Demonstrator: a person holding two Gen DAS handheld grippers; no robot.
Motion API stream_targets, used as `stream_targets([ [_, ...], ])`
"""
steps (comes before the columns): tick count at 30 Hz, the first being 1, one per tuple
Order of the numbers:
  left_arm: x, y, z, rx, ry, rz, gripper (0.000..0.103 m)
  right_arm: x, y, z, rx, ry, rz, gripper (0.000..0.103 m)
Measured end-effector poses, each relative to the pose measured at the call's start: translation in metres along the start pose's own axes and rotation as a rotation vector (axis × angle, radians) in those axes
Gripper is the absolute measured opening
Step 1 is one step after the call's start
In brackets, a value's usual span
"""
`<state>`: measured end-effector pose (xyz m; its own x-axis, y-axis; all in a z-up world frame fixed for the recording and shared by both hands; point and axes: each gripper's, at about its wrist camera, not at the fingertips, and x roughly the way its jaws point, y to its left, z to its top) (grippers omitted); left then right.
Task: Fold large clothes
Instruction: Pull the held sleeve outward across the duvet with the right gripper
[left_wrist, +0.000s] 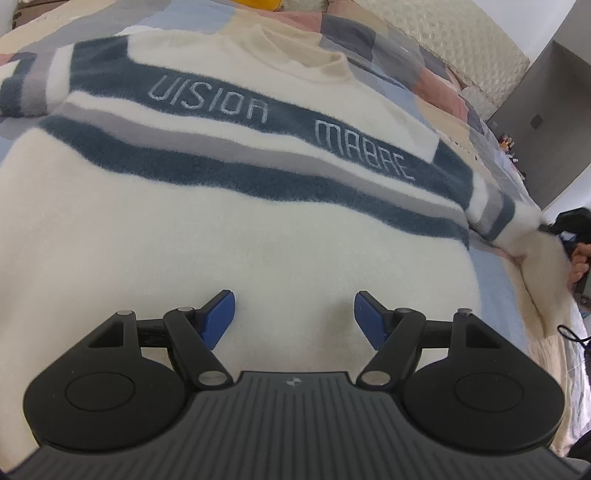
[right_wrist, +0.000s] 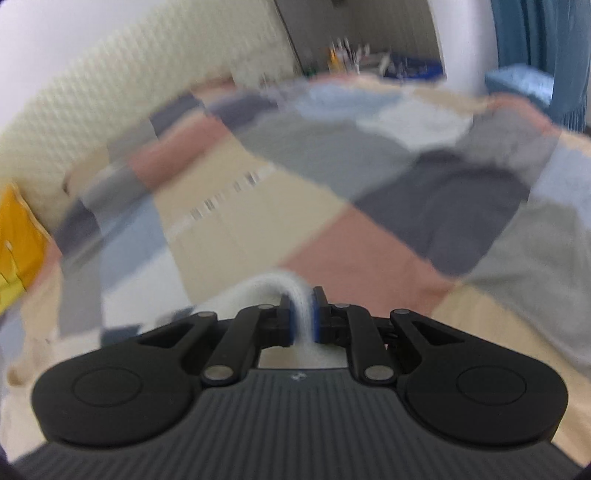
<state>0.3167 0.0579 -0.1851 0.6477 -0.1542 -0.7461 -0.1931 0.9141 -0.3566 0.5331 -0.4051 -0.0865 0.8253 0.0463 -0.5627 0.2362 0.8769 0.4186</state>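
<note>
A large cream sweater (left_wrist: 184, 236) with navy and grey chest stripes and pale lettering lies face up on the bed. My left gripper (left_wrist: 294, 319) hovers open over its lower front, nothing between the blue pads. The sweater's right sleeve (left_wrist: 491, 210) stretches out to the right edge, where my right gripper (left_wrist: 554, 225) grips its white cuff beside a hand. In the right wrist view, blurred by motion, my right gripper (right_wrist: 303, 314) is shut on the white sleeve cuff (right_wrist: 301, 299), a loop of fabric bulging out ahead of the pads.
The bed wears a patchwork cover (right_wrist: 332, 184) in pink, beige, grey and blue. A quilted cream headboard (left_wrist: 454, 44) runs along the far side. A yellow item (right_wrist: 14, 240) lies at the left. A cluttered desk (right_wrist: 369, 59) and blue curtain (right_wrist: 546, 44) stand beyond.
</note>
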Motion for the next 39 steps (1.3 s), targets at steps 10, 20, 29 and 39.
stream_targets([
  [10,0.001,-0.006,0.001,0.017,-0.008,0.011,0.076,-0.003,-0.048,-0.003,0.118,0.072,0.185,0.064],
  [20,-0.014,-0.020,-0.009,0.073,-0.051,0.011,0.076,-0.060,-0.087,-0.039,-0.030,-0.005,0.106,0.066],
  [29,-0.021,-0.016,-0.009,0.051,-0.093,0.032,0.076,-0.073,-0.140,-0.087,0.191,-0.002,0.152,0.066],
  [39,-0.019,-0.012,-0.010,0.040,-0.099,0.055,0.076,-0.083,-0.144,-0.105,0.234,0.076,0.250,0.011],
])
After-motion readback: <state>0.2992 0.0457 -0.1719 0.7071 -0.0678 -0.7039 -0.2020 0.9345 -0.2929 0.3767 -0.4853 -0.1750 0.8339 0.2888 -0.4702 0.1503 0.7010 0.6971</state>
